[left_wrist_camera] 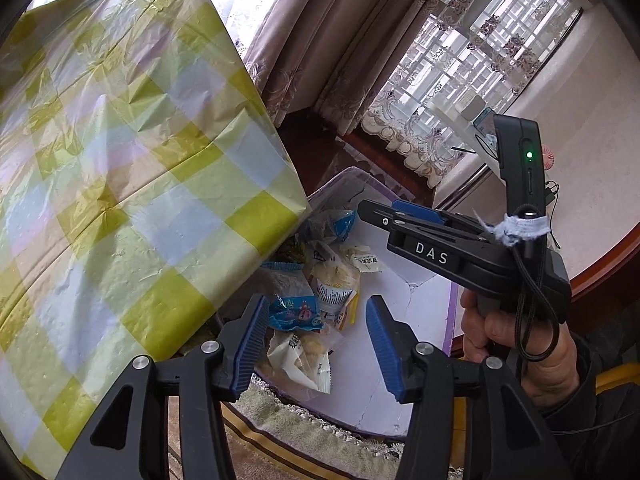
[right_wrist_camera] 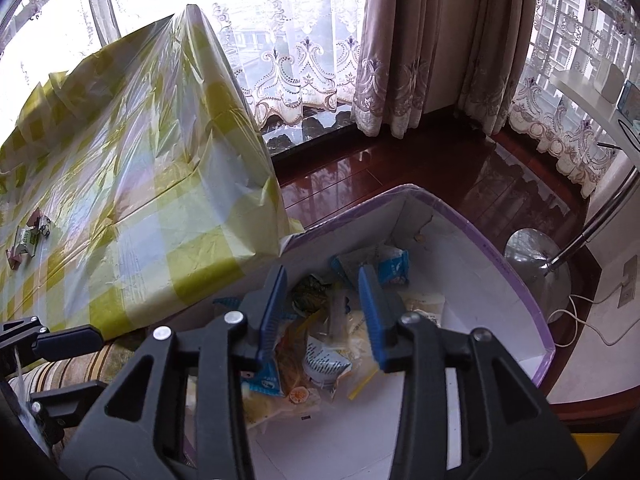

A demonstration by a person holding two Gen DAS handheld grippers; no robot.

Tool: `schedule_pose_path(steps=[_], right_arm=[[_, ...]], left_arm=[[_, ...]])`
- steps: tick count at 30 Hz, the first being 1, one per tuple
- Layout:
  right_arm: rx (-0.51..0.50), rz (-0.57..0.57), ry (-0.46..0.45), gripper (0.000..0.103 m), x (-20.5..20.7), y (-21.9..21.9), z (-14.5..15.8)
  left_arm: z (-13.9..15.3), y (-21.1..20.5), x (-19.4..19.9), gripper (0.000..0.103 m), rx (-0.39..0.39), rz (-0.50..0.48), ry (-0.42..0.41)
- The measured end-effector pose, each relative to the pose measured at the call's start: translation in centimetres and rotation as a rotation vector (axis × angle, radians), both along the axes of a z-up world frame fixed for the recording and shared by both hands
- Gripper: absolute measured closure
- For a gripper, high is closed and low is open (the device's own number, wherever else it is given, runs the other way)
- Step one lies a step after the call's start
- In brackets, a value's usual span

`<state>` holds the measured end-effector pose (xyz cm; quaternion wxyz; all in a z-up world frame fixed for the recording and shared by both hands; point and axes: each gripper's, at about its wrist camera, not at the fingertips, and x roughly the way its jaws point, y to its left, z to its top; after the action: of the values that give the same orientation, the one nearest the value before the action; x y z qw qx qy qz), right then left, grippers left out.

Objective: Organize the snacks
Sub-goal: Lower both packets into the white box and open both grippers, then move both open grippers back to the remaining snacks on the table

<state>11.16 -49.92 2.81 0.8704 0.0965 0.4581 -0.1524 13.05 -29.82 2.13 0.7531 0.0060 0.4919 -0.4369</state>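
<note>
A white box with a purple rim [right_wrist_camera: 516,276] stands on the floor beside the table and holds several snack packets [right_wrist_camera: 324,360]. Among them, in the left wrist view, are a blue packet [left_wrist_camera: 294,312] and a clear packet of yellow pieces [left_wrist_camera: 304,360]. My left gripper [left_wrist_camera: 318,304] hangs open above the pile, its blue pads touching nothing. My right gripper [right_wrist_camera: 323,276] is also open over the box, with no packet between its pads. From the left wrist view the right gripper [left_wrist_camera: 384,216] shows side-on, held by a hand [left_wrist_camera: 520,340]. One small green-and-brown packet [right_wrist_camera: 28,240] lies on the table.
The table, under a yellow-green checked plastic cloth [left_wrist_camera: 120,160], overhangs the box's left side. A striped cushion edge [left_wrist_camera: 300,432] lies just in front of the box. Dark glossy wood floor [right_wrist_camera: 380,176], curtains and a lamp's metal base [right_wrist_camera: 536,264] surround it.
</note>
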Motion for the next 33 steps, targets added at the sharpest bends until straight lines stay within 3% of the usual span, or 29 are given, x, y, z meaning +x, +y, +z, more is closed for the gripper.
schedule_pose_path(steps=[18,26,33], right_arm=[[-0.027,0.041,-0.014,0.044,0.7,2.3,1.3],[-0.037,0.094,-0.037,0.039,2.2,5.0,2.6],[-0.03,0.154,-0.063,0.036,4.1,8.5,3.6]], left_arm=[[0.9,1.9,1.0,0.05,-0.029,0.054,-0.028],[2.0,6.1,3.4,0.05,-0.05,0.164,-0.061],[2.7,12.4,6.6,0.05,-0.063,0.335,-0.093]])
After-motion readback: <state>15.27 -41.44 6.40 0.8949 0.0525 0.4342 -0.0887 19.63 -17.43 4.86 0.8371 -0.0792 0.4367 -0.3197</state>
